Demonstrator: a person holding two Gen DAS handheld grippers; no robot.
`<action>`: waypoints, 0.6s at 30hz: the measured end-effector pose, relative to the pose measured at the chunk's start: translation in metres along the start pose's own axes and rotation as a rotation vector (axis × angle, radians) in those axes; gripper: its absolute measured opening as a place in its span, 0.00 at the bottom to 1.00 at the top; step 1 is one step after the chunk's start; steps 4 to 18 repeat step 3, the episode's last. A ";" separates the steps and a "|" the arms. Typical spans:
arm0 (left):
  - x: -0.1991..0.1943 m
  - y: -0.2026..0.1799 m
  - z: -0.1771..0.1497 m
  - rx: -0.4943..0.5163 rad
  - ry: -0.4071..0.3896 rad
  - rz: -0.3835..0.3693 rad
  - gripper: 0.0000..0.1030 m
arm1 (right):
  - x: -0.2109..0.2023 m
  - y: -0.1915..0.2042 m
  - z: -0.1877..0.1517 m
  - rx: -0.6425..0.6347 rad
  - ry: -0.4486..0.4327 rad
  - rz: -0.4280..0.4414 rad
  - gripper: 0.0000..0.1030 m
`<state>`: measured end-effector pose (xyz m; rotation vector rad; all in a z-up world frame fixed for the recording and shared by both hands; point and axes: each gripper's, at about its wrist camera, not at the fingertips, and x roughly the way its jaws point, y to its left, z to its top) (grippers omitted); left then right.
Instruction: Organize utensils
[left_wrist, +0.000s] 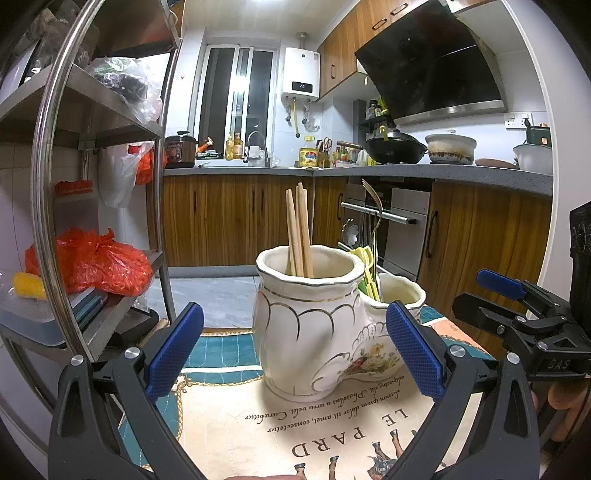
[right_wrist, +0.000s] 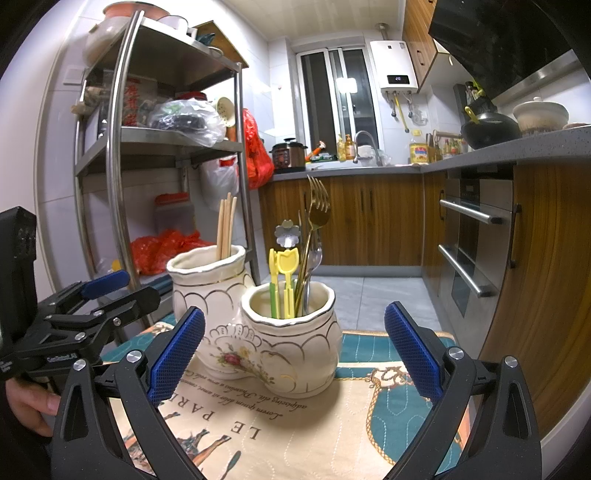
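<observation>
Kitchen floor tiles and wooden cabinets lie beyond a small table covered by a printed teal-and-cream cloth (right_wrist: 388, 402). Nearest the cameras, the left gripper (left_wrist: 293, 350) and the right gripper (right_wrist: 293, 350) both hover low over the cloth with their blue pads spread wide and nothing between them, side by side and apart from each other. A hand (right_wrist: 26, 406) grips the left tool's handle at the cloth's left edge. Bare cloth lies between each gripper and the ceramic holder (right_wrist: 258, 332), a white double pot with gold trim standing upright near the cloth's far edge. Its taller compartment holds the chopsticks (left_wrist: 299, 232), leaning slightly. Its lower compartment holds yellow and green plastic picks (right_wrist: 282, 280), a gold fork (right_wrist: 317, 210), a silver fork and a flower-topped utensil (right_wrist: 287, 232). Beyond the left side stands a metal shelf rack (right_wrist: 118, 155).
</observation>
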<state>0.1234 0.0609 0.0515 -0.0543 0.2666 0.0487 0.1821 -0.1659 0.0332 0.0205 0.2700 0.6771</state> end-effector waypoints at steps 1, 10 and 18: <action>0.000 0.000 0.000 -0.001 0.001 -0.001 0.95 | 0.000 0.000 0.000 0.000 0.000 0.000 0.94; 0.000 0.001 0.000 -0.002 0.003 -0.003 0.95 | 0.000 0.000 0.000 0.000 0.001 0.000 0.94; 0.000 0.001 0.000 -0.002 0.003 -0.003 0.95 | 0.000 0.000 0.000 0.000 0.001 0.000 0.94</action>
